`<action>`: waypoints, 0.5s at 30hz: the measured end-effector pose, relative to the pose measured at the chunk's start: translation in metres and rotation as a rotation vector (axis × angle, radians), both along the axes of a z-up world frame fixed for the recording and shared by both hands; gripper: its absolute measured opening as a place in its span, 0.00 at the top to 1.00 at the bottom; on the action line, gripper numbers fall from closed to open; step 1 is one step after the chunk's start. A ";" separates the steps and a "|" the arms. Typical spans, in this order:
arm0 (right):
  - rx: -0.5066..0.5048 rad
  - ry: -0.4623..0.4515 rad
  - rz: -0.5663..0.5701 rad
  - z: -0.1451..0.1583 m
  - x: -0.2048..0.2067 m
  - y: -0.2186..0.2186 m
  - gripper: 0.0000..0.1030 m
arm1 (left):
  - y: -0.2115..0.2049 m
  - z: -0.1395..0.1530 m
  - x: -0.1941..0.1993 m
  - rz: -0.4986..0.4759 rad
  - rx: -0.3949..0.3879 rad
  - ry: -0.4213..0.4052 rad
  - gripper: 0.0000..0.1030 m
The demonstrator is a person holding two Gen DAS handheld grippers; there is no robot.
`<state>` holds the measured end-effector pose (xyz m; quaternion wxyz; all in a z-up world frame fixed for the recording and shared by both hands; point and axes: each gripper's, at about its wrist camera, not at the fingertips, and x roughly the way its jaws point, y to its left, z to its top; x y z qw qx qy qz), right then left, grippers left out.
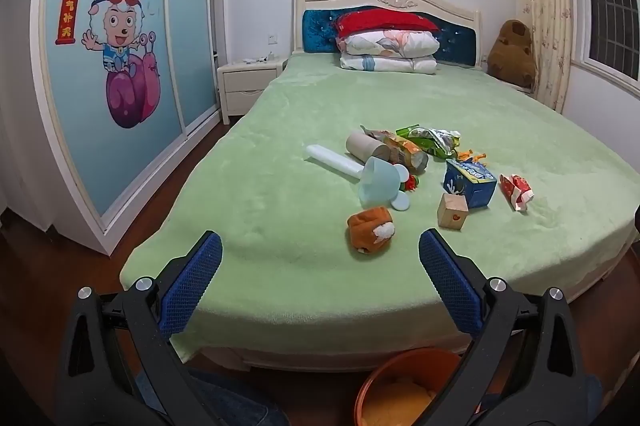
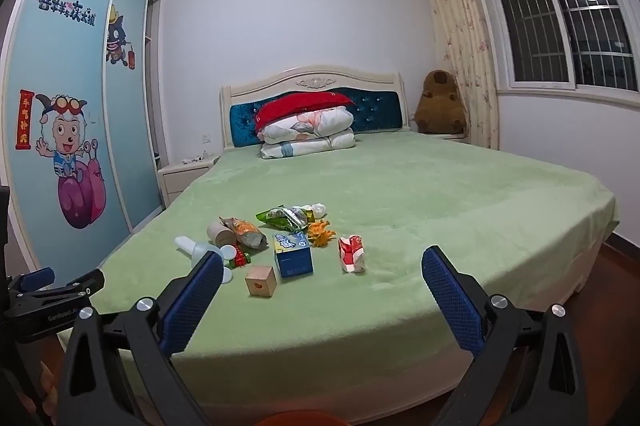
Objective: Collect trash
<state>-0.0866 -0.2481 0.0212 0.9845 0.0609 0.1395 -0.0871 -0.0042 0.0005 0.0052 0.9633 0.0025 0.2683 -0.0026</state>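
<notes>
Trash lies clustered mid-bed around the blue box (image 1: 470, 183), red wrapper (image 1: 516, 191) just beside it, so I hold my left gripper (image 1: 320, 262) and right gripper (image 2: 322, 280) short of the box, fingers fully spread and empty, above the orange bin (image 1: 404, 382).

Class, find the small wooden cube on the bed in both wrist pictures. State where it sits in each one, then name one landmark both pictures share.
Left wrist view: the wooden cube lies right of centre, just in front of the blue carton.
Right wrist view: the wooden cube lies left of centre, in front and left of the blue carton.
Shared landmark: the red pillow at the headboard.
</notes>
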 end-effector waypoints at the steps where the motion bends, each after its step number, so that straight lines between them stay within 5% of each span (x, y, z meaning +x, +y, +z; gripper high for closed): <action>1: -0.001 0.000 -0.002 0.000 0.000 0.000 0.05 | 0.000 0.000 0.000 0.002 0.000 0.000 0.07; 15: 0.002 0.003 0.005 0.002 -0.001 -0.001 0.05 | 0.003 0.002 -0.002 -0.002 -0.009 0.001 0.07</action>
